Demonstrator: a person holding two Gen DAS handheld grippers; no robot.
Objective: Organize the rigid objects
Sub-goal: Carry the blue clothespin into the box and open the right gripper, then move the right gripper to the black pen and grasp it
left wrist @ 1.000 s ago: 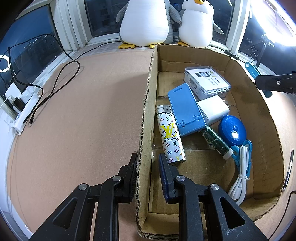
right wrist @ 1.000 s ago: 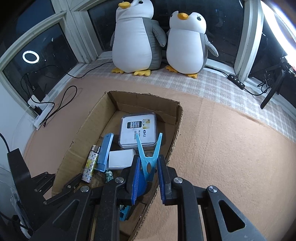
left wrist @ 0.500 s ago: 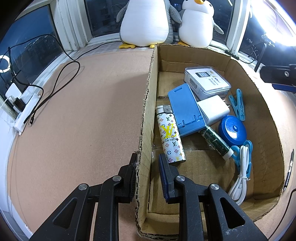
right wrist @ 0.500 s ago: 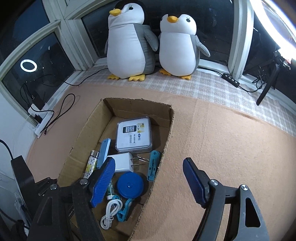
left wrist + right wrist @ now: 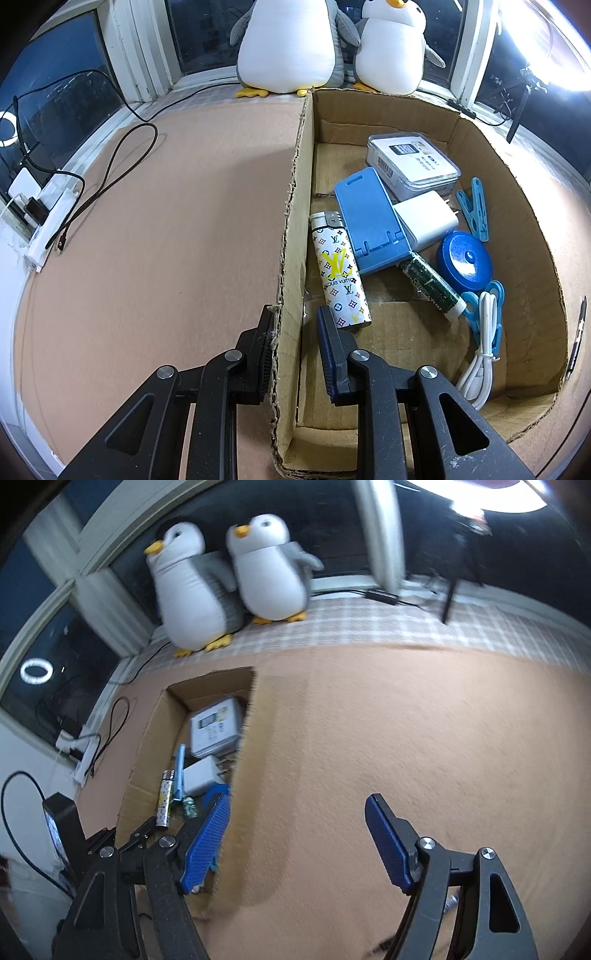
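The left claw [image 5: 293, 328] is pinching the cardboard box's [image 5: 532, 236] near wall, steadying it. The right claw [image 5: 295, 834] is hanging wide and empty over the tabletop [image 5: 406, 738], box to its left; a pen [image 5: 576, 339] is lying lengthwise just outside the box's right wall, nearer the right hand.

Two wrist cameras, both looking steeply down and forward toward the window.

The left view sits close over the near left wall of the open brown cardboard box [image 5: 295, 236], peering inside. The right view hangs off the box's right side over the tan carpeted desk [image 5: 406, 738], blurred. Both share the box and the two plush grey-and-white penguins [image 5: 332, 40] on the sill.
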